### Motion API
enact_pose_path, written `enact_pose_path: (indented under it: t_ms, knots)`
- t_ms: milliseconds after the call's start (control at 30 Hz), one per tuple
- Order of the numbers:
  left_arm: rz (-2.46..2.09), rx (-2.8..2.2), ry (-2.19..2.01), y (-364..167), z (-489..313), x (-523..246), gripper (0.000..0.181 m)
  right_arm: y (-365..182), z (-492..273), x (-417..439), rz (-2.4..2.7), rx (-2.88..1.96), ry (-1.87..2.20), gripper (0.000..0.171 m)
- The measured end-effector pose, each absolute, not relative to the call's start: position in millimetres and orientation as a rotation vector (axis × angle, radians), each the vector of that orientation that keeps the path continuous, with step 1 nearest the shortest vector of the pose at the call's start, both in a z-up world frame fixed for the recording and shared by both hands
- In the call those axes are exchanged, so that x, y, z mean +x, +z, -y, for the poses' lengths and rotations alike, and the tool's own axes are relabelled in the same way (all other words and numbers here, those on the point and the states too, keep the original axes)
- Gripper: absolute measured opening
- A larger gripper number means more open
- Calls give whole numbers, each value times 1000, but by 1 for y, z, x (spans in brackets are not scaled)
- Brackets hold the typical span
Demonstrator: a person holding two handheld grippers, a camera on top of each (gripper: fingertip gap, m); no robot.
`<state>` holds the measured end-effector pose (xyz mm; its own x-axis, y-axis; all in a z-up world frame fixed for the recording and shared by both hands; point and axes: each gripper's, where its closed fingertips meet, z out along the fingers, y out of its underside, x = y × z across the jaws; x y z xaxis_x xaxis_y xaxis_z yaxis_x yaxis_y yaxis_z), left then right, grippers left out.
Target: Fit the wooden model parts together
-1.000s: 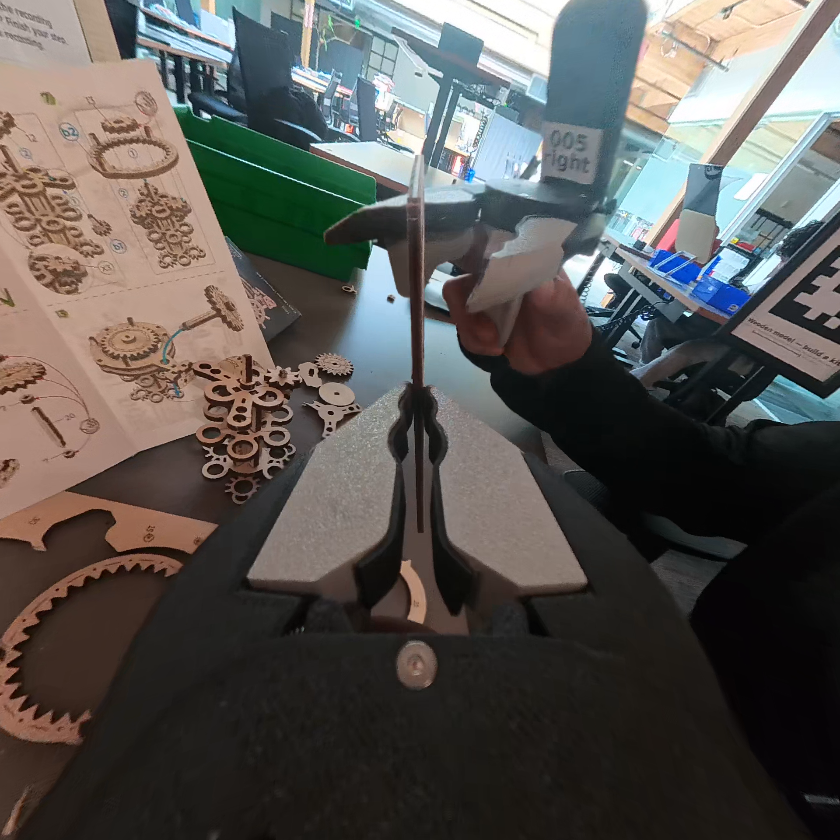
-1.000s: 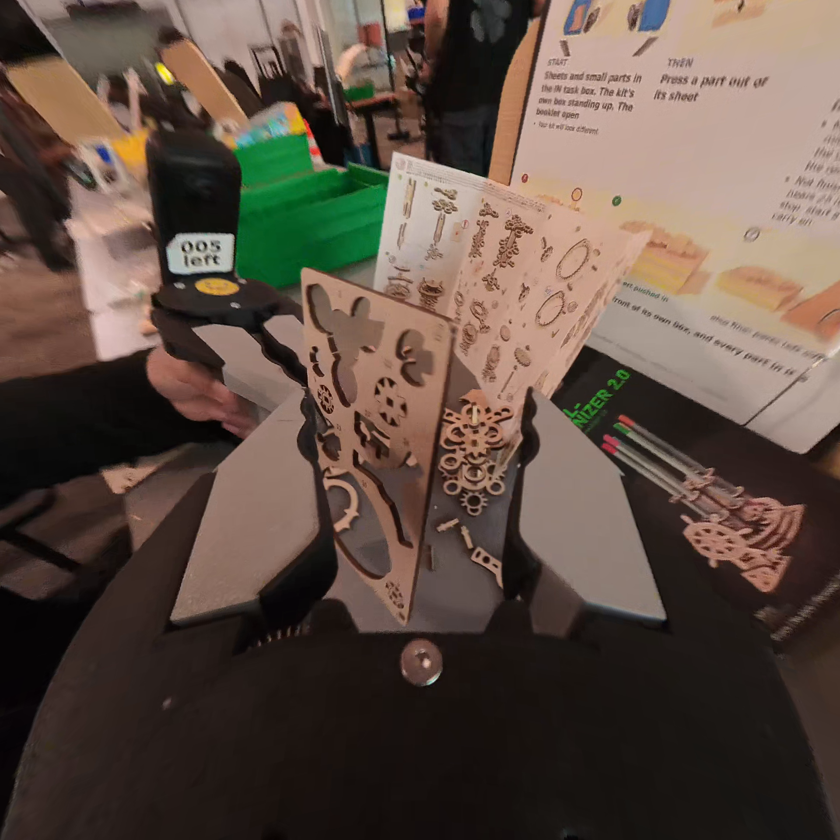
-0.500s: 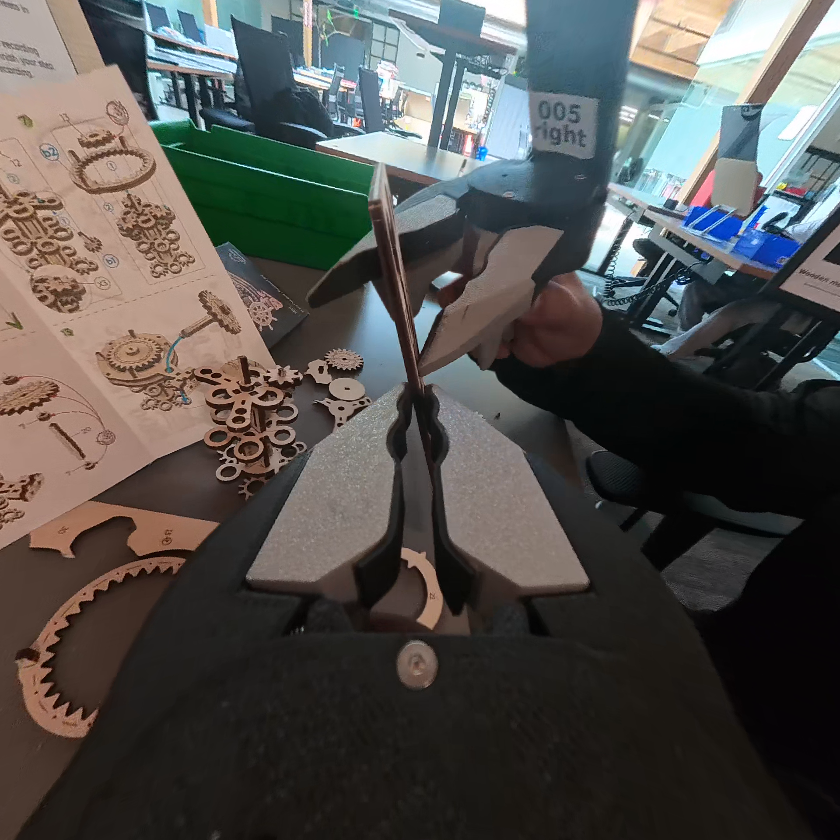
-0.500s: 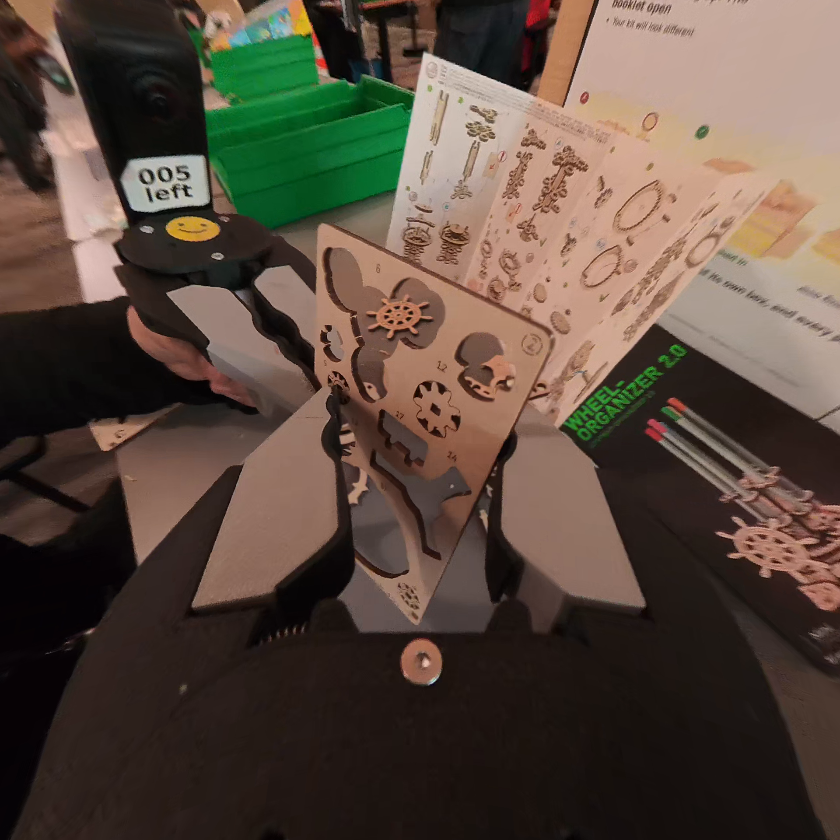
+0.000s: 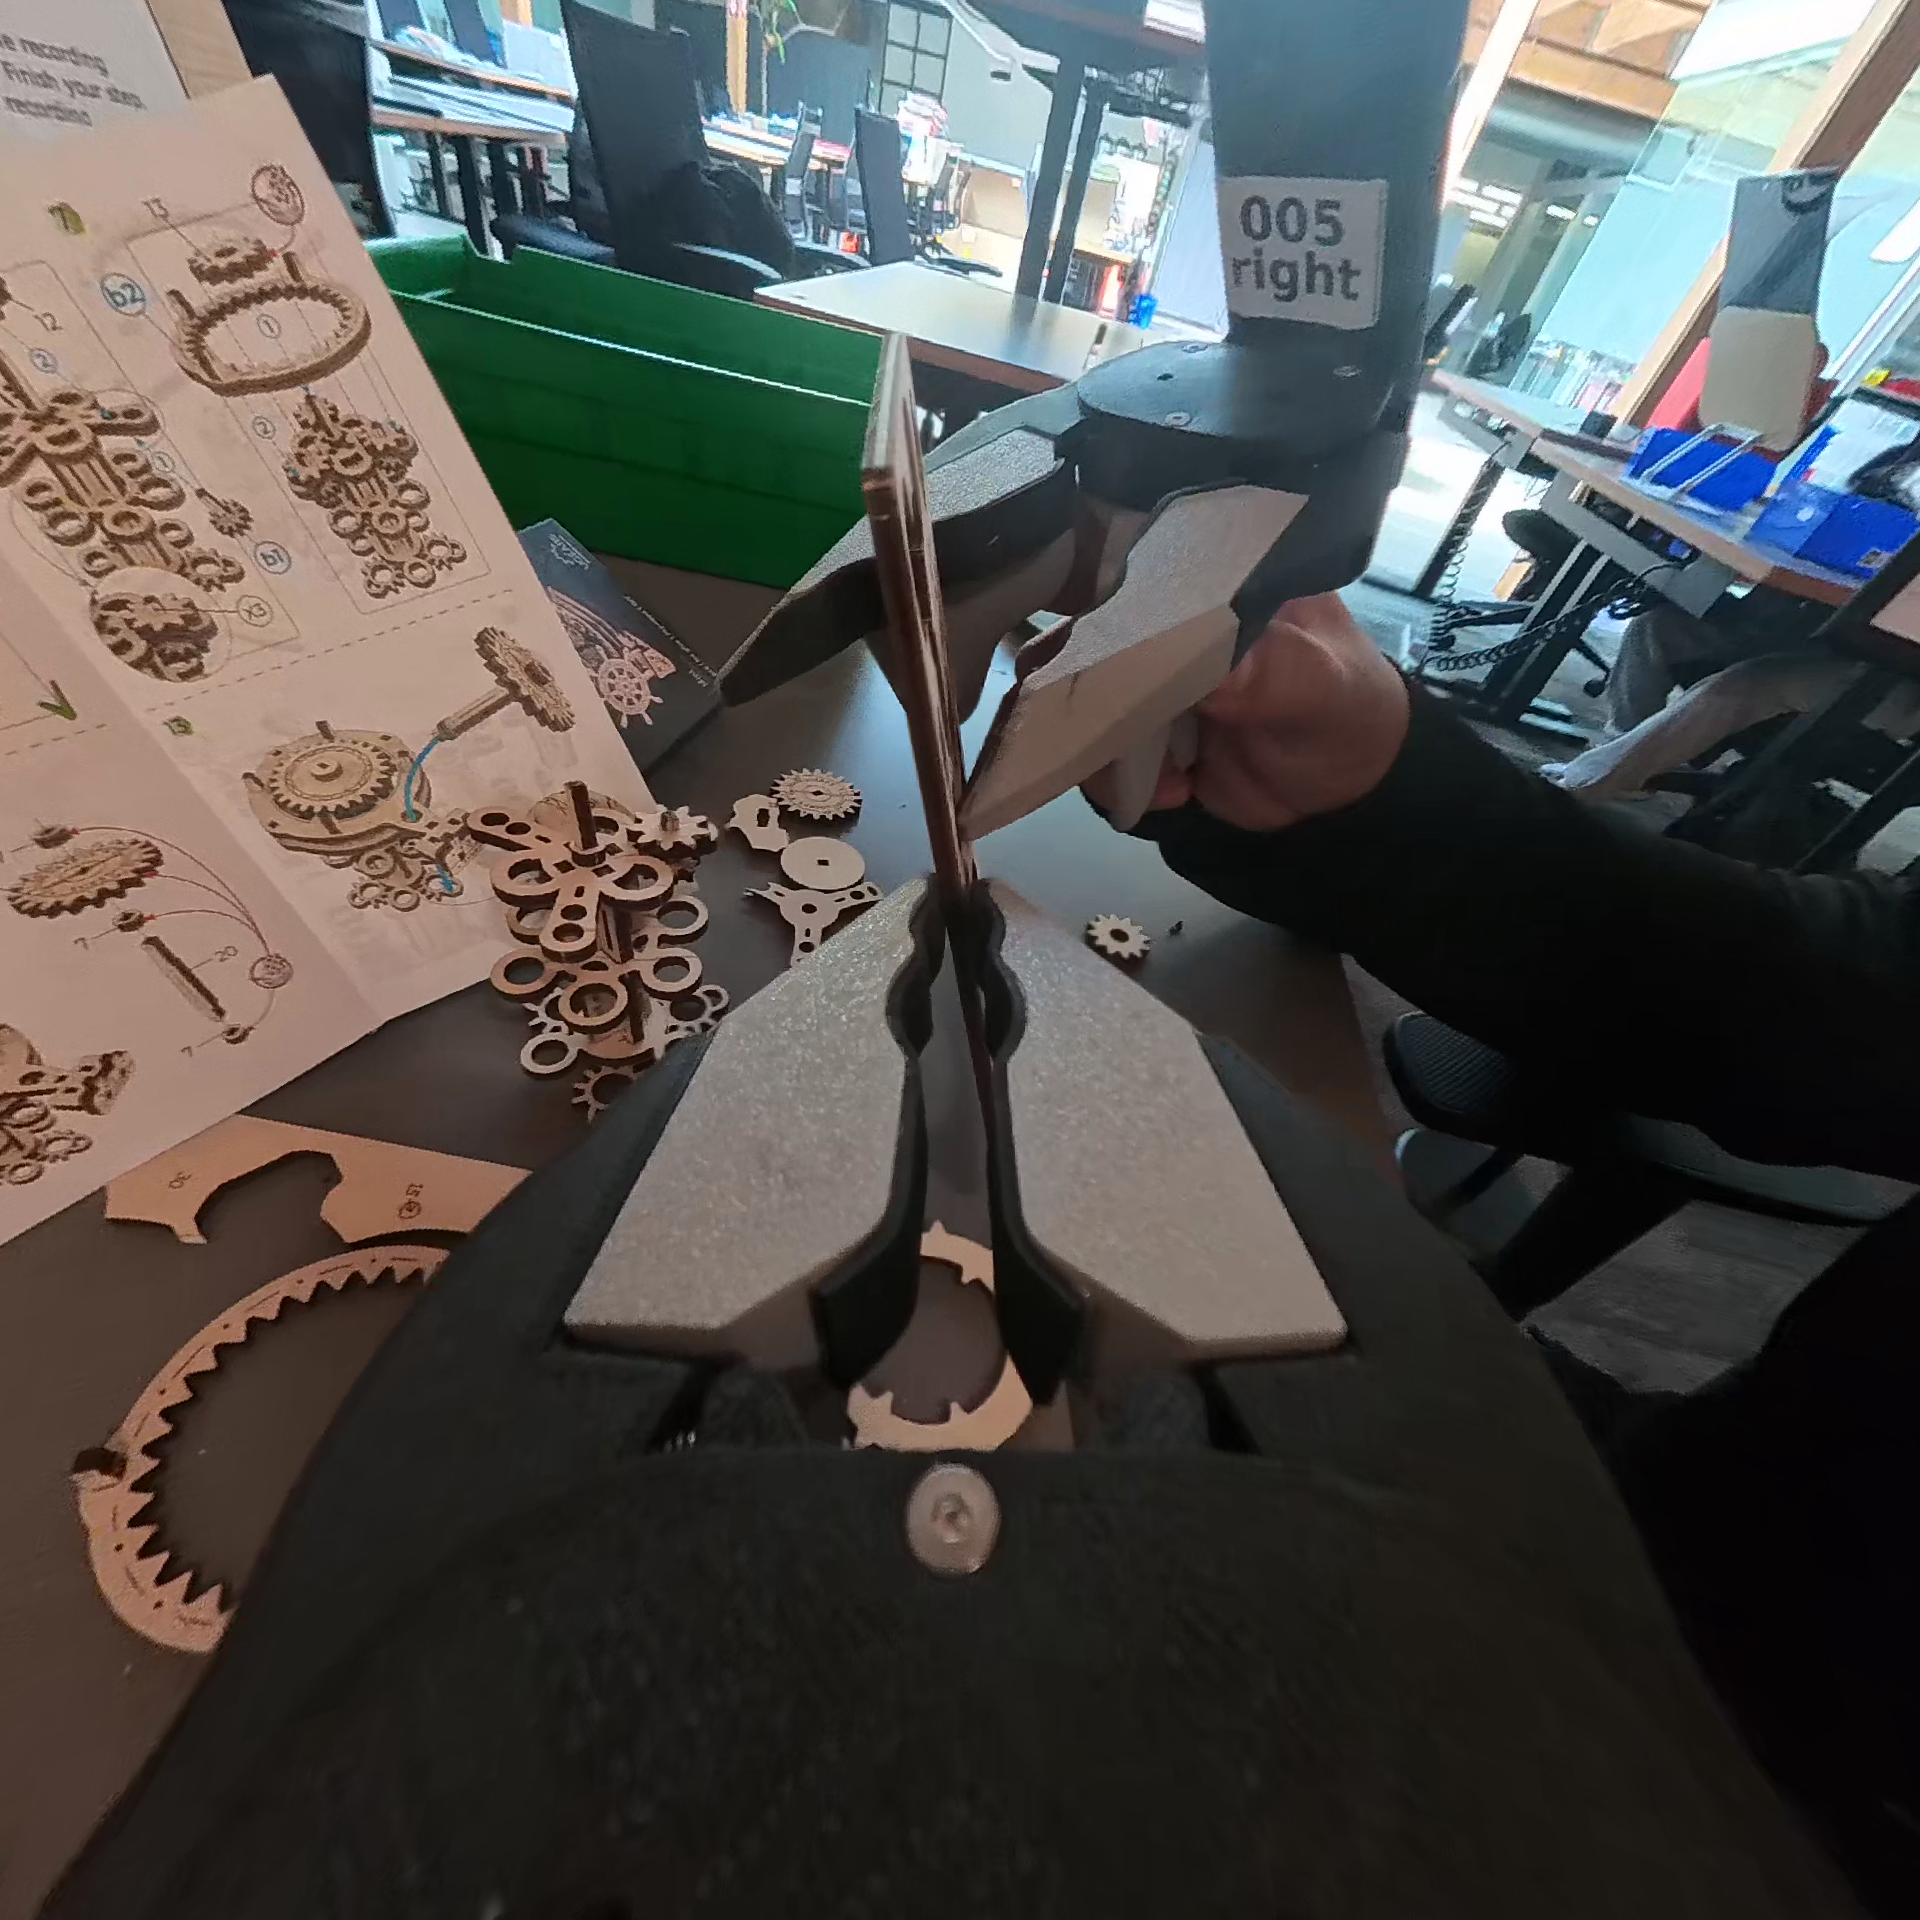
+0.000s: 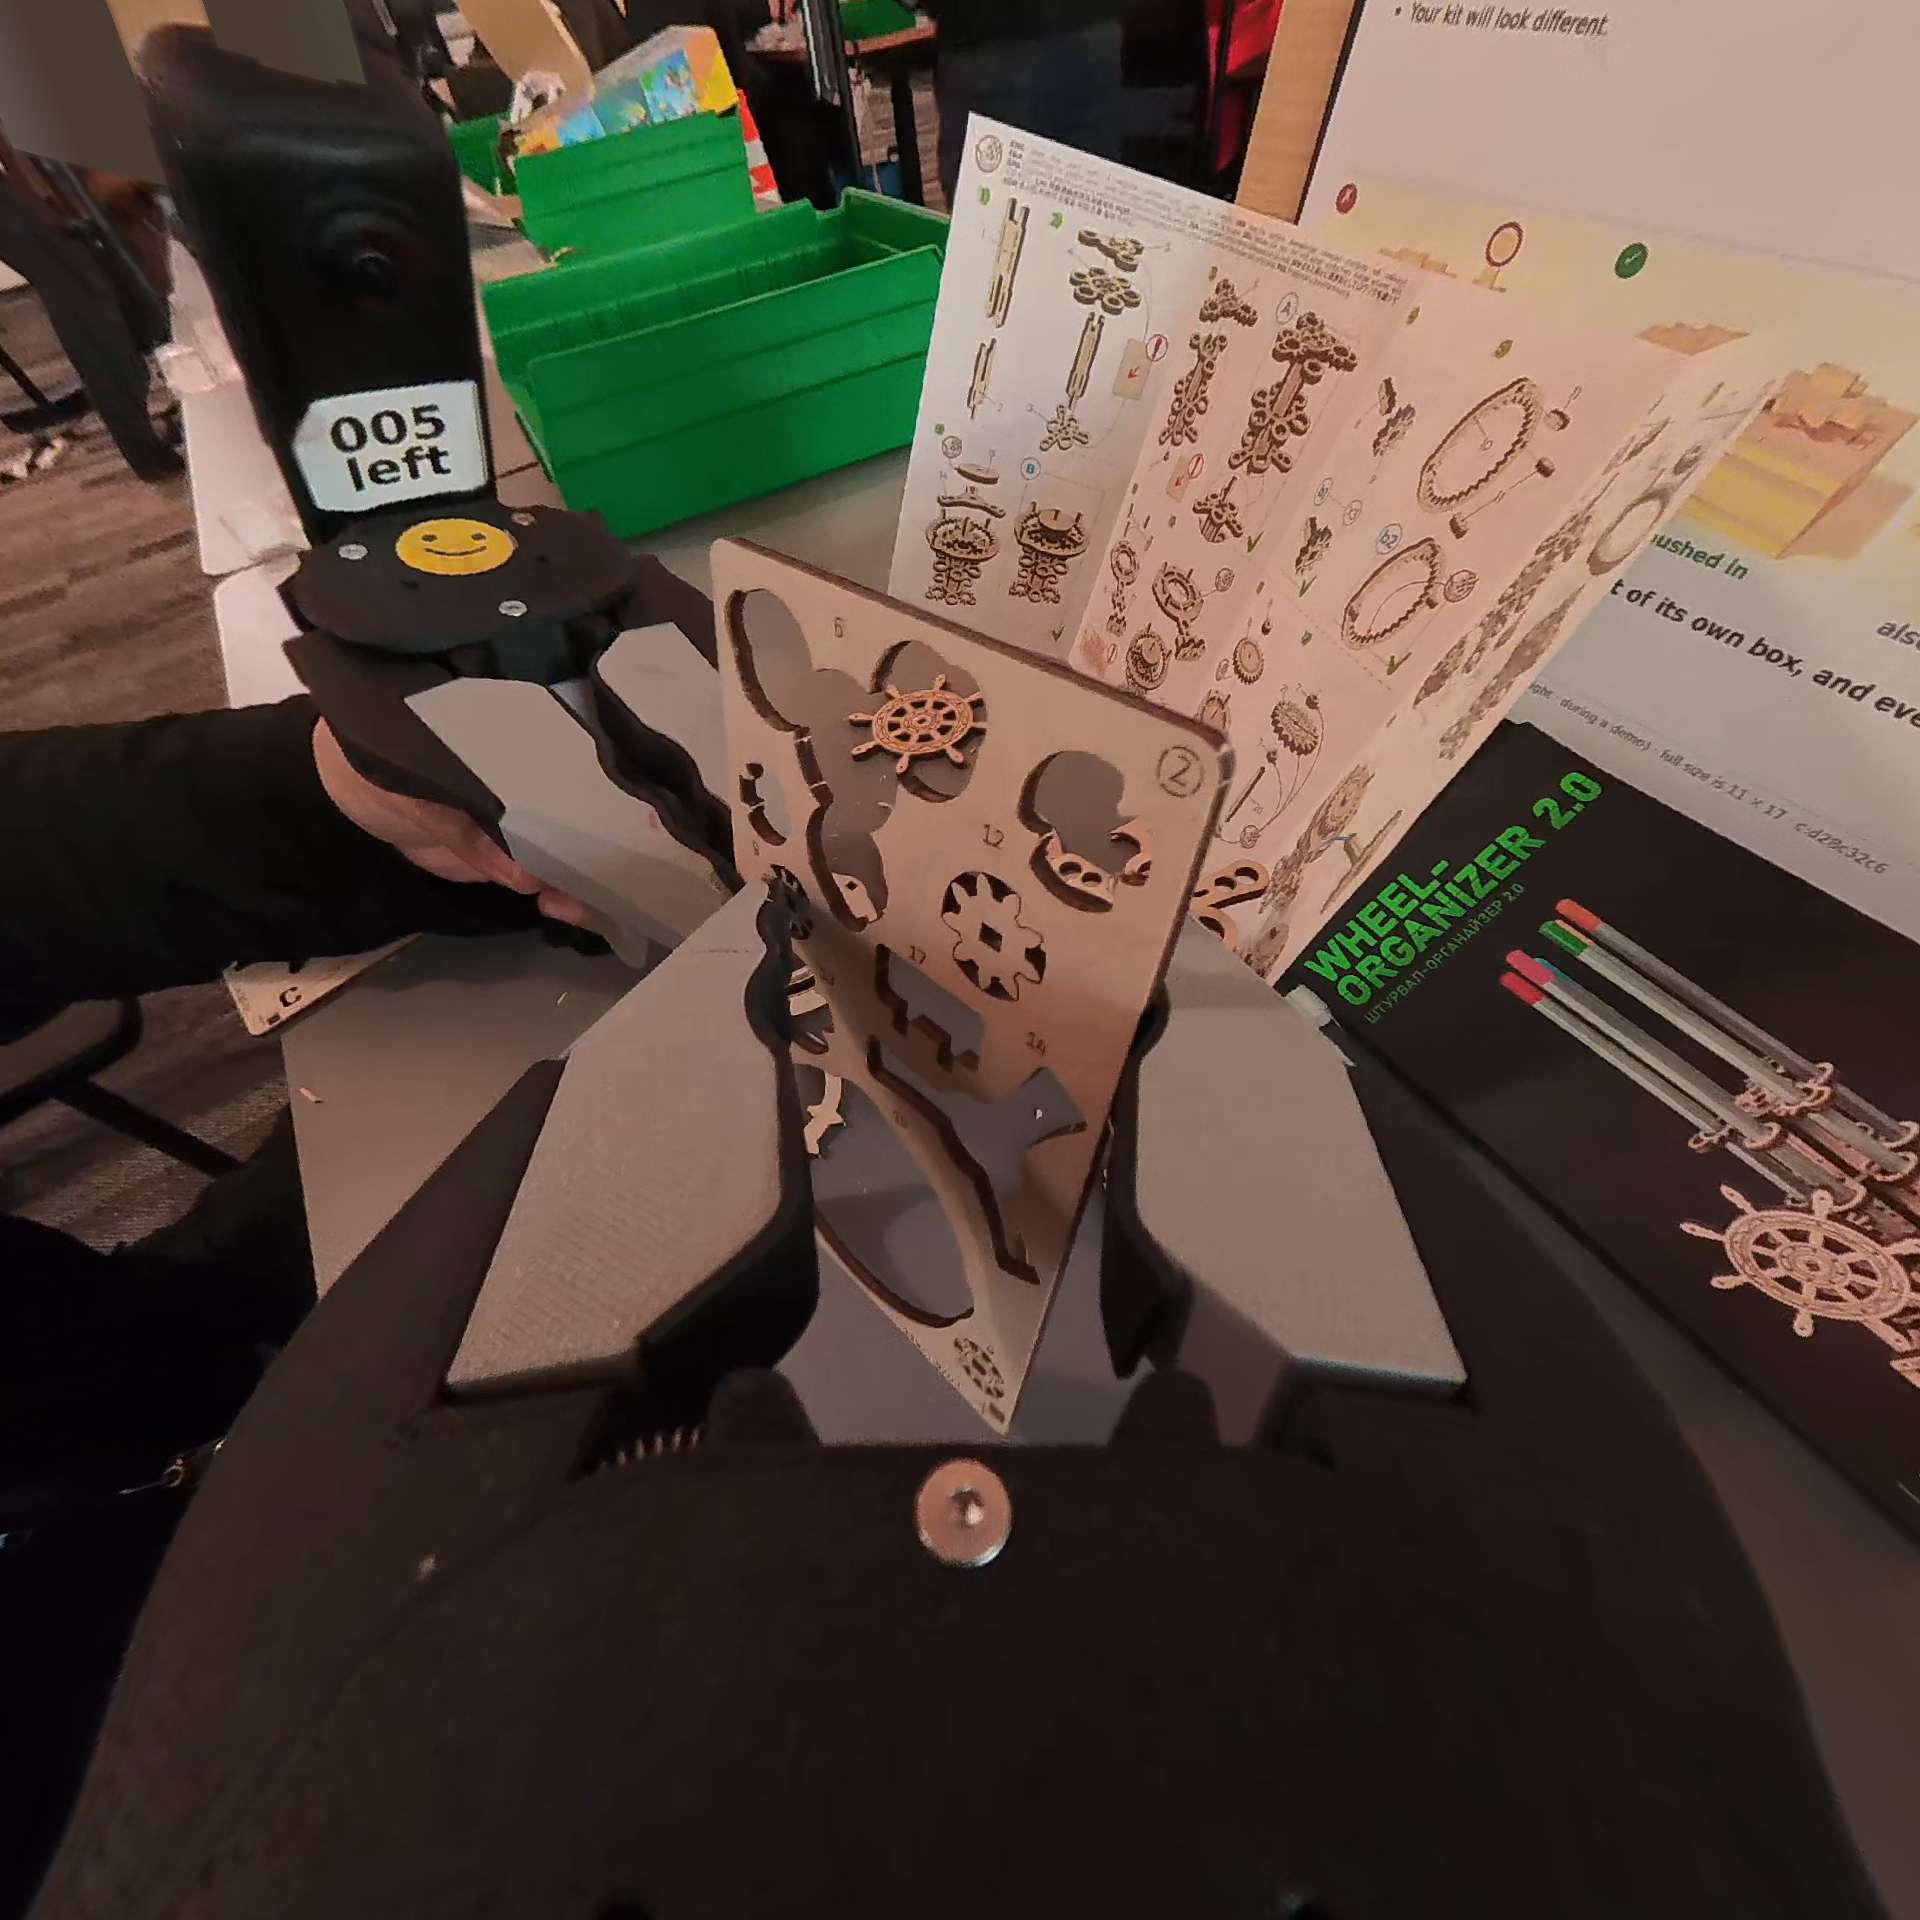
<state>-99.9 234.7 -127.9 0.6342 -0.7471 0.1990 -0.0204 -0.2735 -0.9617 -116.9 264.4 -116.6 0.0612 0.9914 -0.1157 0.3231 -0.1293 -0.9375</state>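
Note:
My left gripper [image 5: 951, 894] is shut on the edge of a thin wooden parts sheet [image 5: 914, 582], held upright and edge-on. The right wrist view shows the sheet's face [image 6: 1091, 862], with several cut-out holes and a ship's wheel part [image 6: 920, 722] still in it. My right gripper [image 6: 961, 966] is open and straddles the sheet. In the left wrist view, one of its fingertips [image 5: 977, 810] touches the sheet's right face. A part-built stack of ringed pieces [image 5: 592, 935] stands on the table to the left.
Loose gears [image 5: 819, 795], a disc [image 5: 836, 862] and a small gear [image 5: 1117, 938] lie on the dark table. A toothed ring [image 5: 208, 1455] and a sheet offcut [image 5: 312, 1184] lie front left. The instruction leaflet [image 5: 208, 623], green bins [image 5: 644, 436] and black kit box [image 6: 1662, 1039] stand around. My left and right fingertips are right by each other.
The sheet has tilted, its top now leaning left. My right gripper has come lower and closer around it. A small gear now shows on the table right of my left gripper.

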Motion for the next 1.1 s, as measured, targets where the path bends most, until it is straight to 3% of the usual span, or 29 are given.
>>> enact_pose_path:
  t_ms: [200,400,433,533,700,800,900,1100]
  knots:
    - [-645,-1675,-762,-121,-235,-100,1,-109,-261,-116,1332,-1530,1197,56]
    - [-531,-1561,-840,-92,-236,-113,4,-75,-243,-104,1273,-1376,1644,1]
    - [-531,-1555,-838,-92,-235,-114,3,-74,-243,-104,1256,-1373,1677,0]
    - [-556,-1551,-808,-92,-234,-114,2,-78,-246,-105,1232,-1390,1706,5]
    - [-550,-1581,-745,-96,-238,-115,0,-87,-261,-111,1182,-1500,1549,53]
    - [-569,-1584,-740,-98,-237,-111,0,-93,-270,-114,1157,-1529,1387,54]
    - [-580,-1588,-687,-100,-238,-110,0,-96,-273,-117,1149,-1533,1317,65]
    - [-576,-1579,-739,-99,-235,-107,3,-97,-270,-117,1165,-1517,1338,61]
